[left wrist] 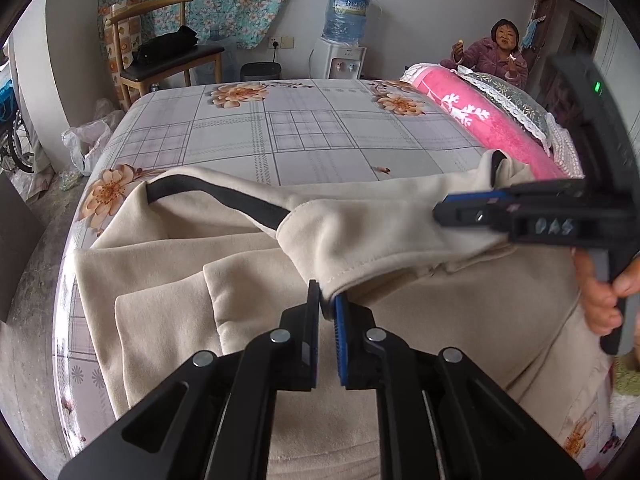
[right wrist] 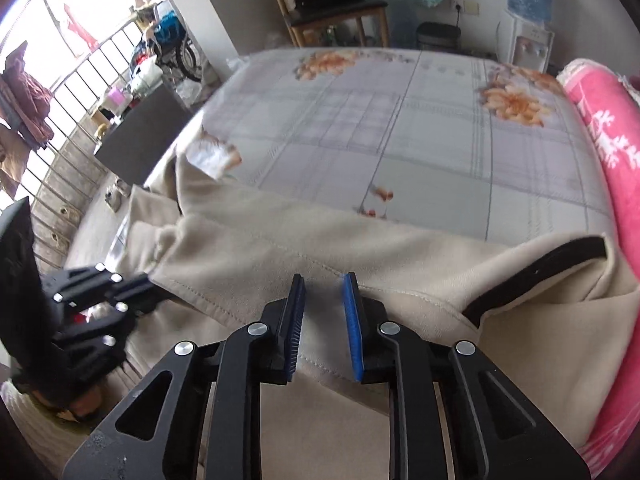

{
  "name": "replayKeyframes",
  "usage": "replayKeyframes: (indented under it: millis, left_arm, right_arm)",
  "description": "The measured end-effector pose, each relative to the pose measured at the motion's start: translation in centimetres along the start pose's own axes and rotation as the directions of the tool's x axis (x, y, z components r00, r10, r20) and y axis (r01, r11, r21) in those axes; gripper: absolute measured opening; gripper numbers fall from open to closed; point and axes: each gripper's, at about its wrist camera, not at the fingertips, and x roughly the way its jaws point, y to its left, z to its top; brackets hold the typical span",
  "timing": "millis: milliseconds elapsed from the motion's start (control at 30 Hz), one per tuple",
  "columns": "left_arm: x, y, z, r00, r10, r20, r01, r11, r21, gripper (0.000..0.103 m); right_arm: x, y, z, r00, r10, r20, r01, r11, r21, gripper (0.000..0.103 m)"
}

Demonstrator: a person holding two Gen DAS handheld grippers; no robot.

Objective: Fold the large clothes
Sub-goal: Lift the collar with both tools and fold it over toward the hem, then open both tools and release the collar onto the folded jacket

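Note:
A large cream garment (left wrist: 192, 280) with black trim (left wrist: 224, 196) lies across the near side of the bed, one fold lifted off the rest. My left gripper (left wrist: 326, 296) is shut on the stitched hem of that fold. In the right wrist view it shows blurred at the left (right wrist: 148, 280), at the hem's end. My right gripper (right wrist: 324, 276) stands a little open, blue pads apart, with the cream garment (right wrist: 400, 272) in the gap and not pinched. Seen from the left wrist, the right gripper (left wrist: 438, 212) reaches in from the right over the raised fold, a hand (left wrist: 604, 296) on its handle.
The bed (left wrist: 320, 132) has a grey checked sheet with orange flowers. A rolled pink blanket (left wrist: 480, 120) lies along its right side, with a seated person (left wrist: 500, 56) behind it. A wooden chair (left wrist: 168, 60) and a water dispenser (left wrist: 340, 40) stand at the far wall.

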Motion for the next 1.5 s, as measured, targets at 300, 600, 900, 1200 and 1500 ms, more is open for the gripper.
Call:
replayKeyframes:
  millis: [300,600,900,1200,1500]
  left_arm:
    - [-5.2,0.3,0.0,0.983,-0.16,0.087,0.163,0.986,-0.027,0.009]
    - [2.4,-1.3,5.7,0.996,-0.086,-0.007,0.086,0.995,-0.042,0.009]
    - [4.3,1.0,2.7,0.996,-0.068,-0.05,0.065,0.995,-0.07,0.009]
    - [5.5,0.5,3.7,1.0,0.023,-0.022,-0.023,1.0,-0.014,0.009]
    - [3.5,-1.1,2.7,0.996,-0.072,-0.047,0.075,0.995,0.066,0.009]
  right_arm:
    - [-0.2,-0.6,-2.9,1.0,0.014,-0.014,-0.014,1.0,-0.025,0.019]
    - [-0.2,-0.6,-3.4,1.0,-0.007,0.006,0.007,0.999,-0.031,0.019]
    - [-3.3,-1.9,-0.9,0.997,-0.027,0.072,0.029,0.999,-0.023,0.03]
    - [0.6,-5.3,0.3,0.995,-0.096,0.018,0.094,0.991,0.091,0.037]
    - [-1.7,-0.5,-0.4,0.996,-0.061,0.065,0.064,0.997,-0.046,0.038]
